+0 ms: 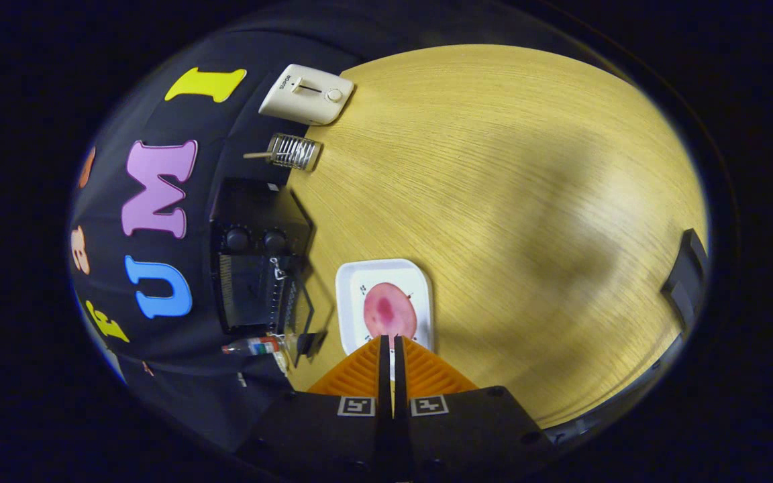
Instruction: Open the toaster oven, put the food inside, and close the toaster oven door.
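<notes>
Sprawling pale and wood-grained beyond the fingers: table, meeting the black cloth wall on one side. Standing at that table edge against the cloth: black toaster oven, two knobs facing up, door hanging open with a wire rack showing inside. Lying just beside the oven door: white square plate, carrying a round pink slice of food. Hovering just short of the food: gripper, fingers pressed nearly together with a thin slit remaining between them, gripping nothing, tips overlapping the near rim of the plate. Resting farther along the table edge: small wire rack with a wooden handle, then a cream-coloured appliance with a slider and a dial. Lying close to the oven's near corner: small bottle.
</notes>
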`<state>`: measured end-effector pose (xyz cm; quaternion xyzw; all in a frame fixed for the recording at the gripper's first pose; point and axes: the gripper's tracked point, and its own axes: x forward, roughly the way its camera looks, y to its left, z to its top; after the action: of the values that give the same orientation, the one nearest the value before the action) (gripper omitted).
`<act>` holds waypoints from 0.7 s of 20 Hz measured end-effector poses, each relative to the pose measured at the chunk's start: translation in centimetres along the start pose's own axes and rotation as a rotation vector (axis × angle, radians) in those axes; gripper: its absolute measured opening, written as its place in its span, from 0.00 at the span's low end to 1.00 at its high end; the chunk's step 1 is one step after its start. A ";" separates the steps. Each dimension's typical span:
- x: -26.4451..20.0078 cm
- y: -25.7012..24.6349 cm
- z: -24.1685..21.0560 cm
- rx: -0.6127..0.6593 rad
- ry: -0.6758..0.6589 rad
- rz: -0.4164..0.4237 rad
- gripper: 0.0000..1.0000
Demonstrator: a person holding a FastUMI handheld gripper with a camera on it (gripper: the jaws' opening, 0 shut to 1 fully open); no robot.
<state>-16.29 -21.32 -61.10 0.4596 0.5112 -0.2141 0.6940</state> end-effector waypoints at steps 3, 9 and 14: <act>0.6 -1.5 -0.4 -0.072 -0.012 -0.136 0.05; 2.9 -0.3 -0.2 -0.074 -0.026 -0.194 0.35; 4.3 -1.2 -0.1 -0.112 -0.004 -0.308 0.35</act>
<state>-15.63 -21.08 -65.48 0.3360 0.5854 -0.2899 0.6785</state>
